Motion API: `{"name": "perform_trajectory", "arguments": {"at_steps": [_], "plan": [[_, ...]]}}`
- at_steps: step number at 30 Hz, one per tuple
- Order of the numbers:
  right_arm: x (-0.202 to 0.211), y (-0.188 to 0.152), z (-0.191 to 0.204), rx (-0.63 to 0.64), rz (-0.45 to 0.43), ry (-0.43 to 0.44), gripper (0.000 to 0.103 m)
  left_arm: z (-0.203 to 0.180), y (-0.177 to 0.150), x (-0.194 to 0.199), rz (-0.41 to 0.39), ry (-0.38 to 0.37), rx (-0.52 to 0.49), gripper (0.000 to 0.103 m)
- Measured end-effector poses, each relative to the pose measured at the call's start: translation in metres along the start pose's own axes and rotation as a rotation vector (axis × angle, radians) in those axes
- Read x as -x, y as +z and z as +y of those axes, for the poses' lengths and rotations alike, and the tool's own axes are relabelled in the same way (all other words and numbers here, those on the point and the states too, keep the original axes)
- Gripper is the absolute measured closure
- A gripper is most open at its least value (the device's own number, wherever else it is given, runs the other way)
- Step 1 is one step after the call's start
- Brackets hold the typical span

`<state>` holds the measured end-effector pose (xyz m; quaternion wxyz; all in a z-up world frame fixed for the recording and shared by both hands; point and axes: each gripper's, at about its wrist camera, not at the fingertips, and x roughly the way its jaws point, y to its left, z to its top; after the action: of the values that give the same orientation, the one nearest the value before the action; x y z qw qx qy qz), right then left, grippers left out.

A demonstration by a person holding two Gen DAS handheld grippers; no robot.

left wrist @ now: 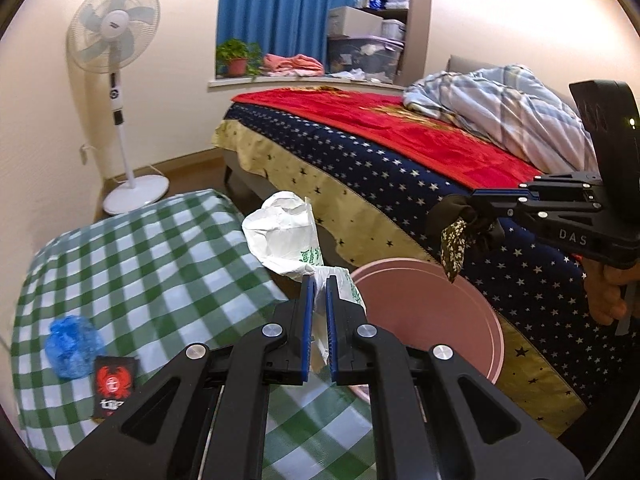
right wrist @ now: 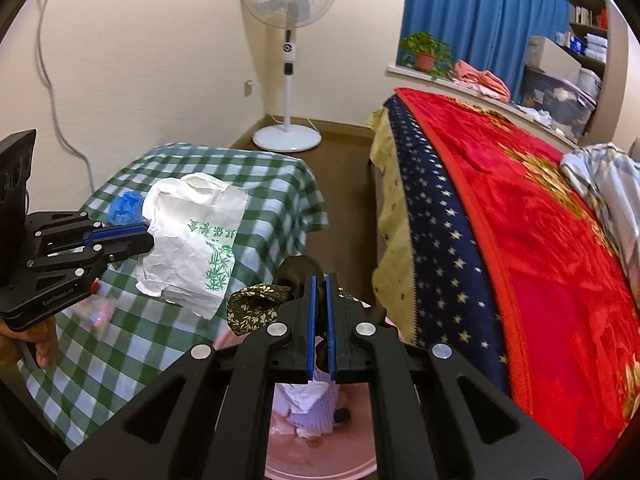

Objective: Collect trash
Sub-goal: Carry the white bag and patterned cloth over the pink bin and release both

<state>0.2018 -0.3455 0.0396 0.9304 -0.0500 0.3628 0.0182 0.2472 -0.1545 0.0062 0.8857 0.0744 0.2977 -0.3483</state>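
A white paper bag [left wrist: 286,236] with green writing is pinched between the two blue pads of the left gripper [left wrist: 319,284]. In the left wrist view the bag is seen in the middle of the frame, puffed up above the claw. In the right wrist view the same bag [right wrist: 192,240] is seen at the left, hanging out from the claw [right wrist: 150,236] over the green checked cloth [right wrist: 120,344].

A dark scrap with small pale flowers [right wrist: 256,306] is clenched in the right gripper [right wrist: 320,280]. It is seen in the lower middle of the right wrist view, sticking out to the left of the shut pads. In the left wrist view the scrap [left wrist: 454,246] is seen at the right, dangling from the claw [left wrist: 474,200] above the pink bin [left wrist: 432,312].

The pink bin is found at the lower middle of the left wrist view, between the checked cloth [left wrist: 140,264] and the bed [left wrist: 380,168]. In the right wrist view its inside [right wrist: 320,452] is seen at the bottom, under the claw, with light purple and white stuff [right wrist: 310,404] lying in it.

A crumpled blue bit [left wrist: 74,346] and a black packet with a red crab [left wrist: 114,386] are seen on the checked cloth at the lower left of the left wrist view. A white fan [left wrist: 114,32] is seen standing at the upper left.
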Motion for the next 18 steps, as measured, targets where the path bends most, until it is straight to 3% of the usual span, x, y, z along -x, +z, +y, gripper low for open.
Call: {"name": "perform_trajectory", "arguments": {"at_steps": [16, 18], "plan": [[-0.013, -0.013, -0.032, -0.041, 0.074, -0.047, 0.098, -0.037, 0.003, -0.04, 0.054, -0.113, -0.047, 0.096], [-0.013, -0.013, -0.034, -0.047, 0.075, -0.048, 0.092, -0.039, 0.001, -0.043, 0.065, -0.135, -0.046, 0.096]]}}
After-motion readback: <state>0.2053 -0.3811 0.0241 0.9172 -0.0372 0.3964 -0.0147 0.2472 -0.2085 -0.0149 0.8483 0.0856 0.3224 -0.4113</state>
